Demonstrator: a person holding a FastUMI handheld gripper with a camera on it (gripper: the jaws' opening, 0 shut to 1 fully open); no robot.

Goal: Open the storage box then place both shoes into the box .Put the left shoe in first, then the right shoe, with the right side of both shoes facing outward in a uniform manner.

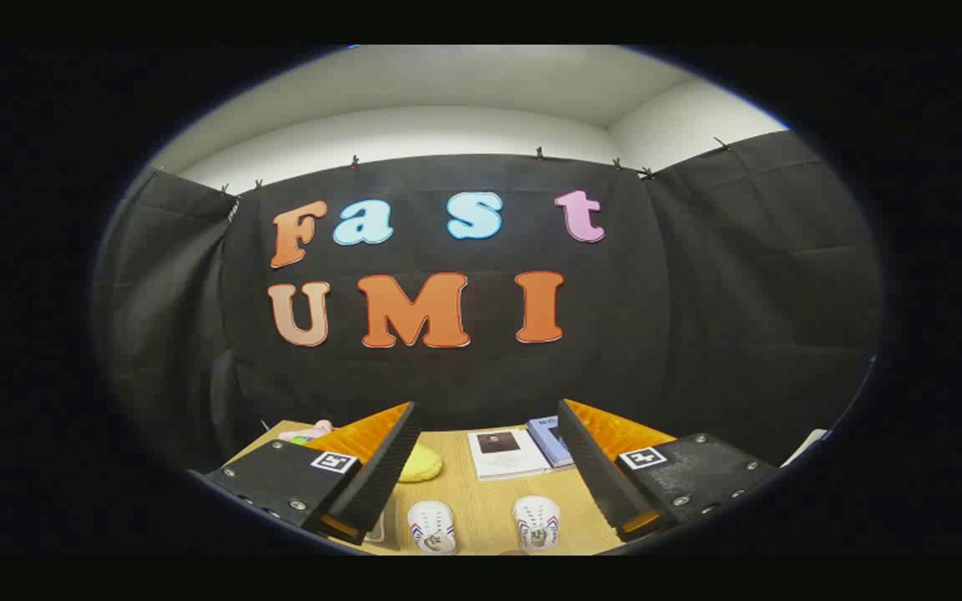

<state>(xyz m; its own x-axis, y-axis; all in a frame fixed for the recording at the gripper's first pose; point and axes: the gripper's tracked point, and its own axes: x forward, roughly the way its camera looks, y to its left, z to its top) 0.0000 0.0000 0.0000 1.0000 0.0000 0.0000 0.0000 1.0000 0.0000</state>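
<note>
Two small white shoes with red and blue side stripes stand side by side on the wooden table (489, 501), toes pointing away from me: one shoe (432, 526) on the left, the other shoe (536, 522) on the right. My gripper (487, 417) hangs above them, open, its fingers spread wide with nothing between them. Both shoes lie below and between the two fingers. By the left finger, a pale corner of something (377, 527) peeks out; I cannot tell what it is.
Beyond the shoes lie a white booklet (506, 452) and a blue book (549, 438) beside it. A yellow soft thing (421, 463) sits behind the left finger, with a pink item (307, 431) at the table's far left corner. Black cloth walls close the booth.
</note>
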